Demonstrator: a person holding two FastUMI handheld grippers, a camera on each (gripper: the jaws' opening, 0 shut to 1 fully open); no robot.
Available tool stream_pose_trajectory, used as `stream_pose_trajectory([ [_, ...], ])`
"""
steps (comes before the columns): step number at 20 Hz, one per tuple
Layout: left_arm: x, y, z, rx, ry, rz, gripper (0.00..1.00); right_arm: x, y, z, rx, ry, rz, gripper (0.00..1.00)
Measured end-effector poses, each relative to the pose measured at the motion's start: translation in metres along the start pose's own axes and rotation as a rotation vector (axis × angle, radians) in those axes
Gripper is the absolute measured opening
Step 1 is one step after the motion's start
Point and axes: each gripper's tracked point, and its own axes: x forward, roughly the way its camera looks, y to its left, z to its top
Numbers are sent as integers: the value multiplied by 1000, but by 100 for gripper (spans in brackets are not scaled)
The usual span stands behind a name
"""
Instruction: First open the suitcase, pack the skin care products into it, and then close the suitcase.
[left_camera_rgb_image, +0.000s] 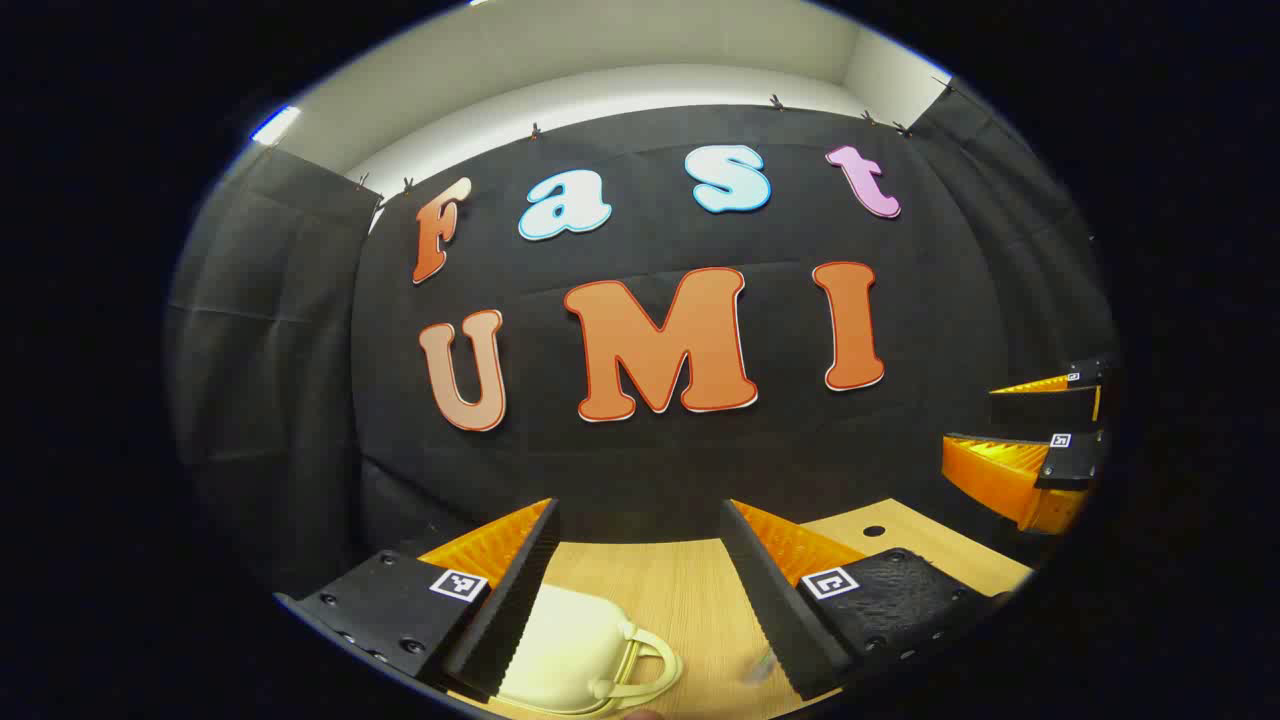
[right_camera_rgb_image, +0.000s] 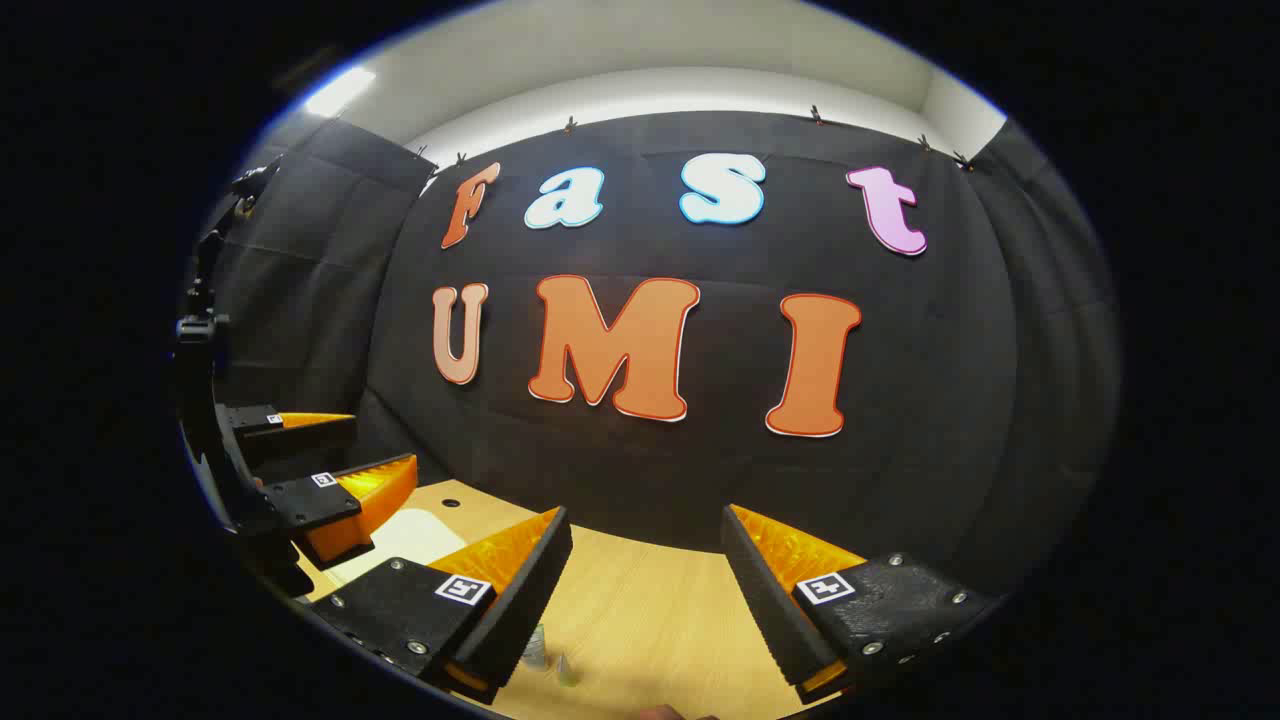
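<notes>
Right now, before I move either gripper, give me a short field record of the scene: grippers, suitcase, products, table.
left gripper: open, empty, raised above the table
right gripper: open, empty, raised above the table
suitcase: cream, handle toward the right, lying closed on the table, below the left gripper
skin care products: small items on the table below the right gripper, too cropped to identify
table: light wood, with a round hole near the far edge
task stage: suitcase not yet opened

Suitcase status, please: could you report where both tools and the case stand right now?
Left tool open, raised above the table. Right tool open, empty. Cream suitcase closed, lying below the left tool. Nothing in the way.
</notes>
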Motion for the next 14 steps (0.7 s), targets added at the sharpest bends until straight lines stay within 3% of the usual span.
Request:
stream_pose_trajectory([
  [4,1,2,4,-20,-17,7,98,-4,7,2,-31,-15,9,95],
  [14,17,28,1,-24,-20,-72,98,2,41,-4,-29,29,-51,95],
])
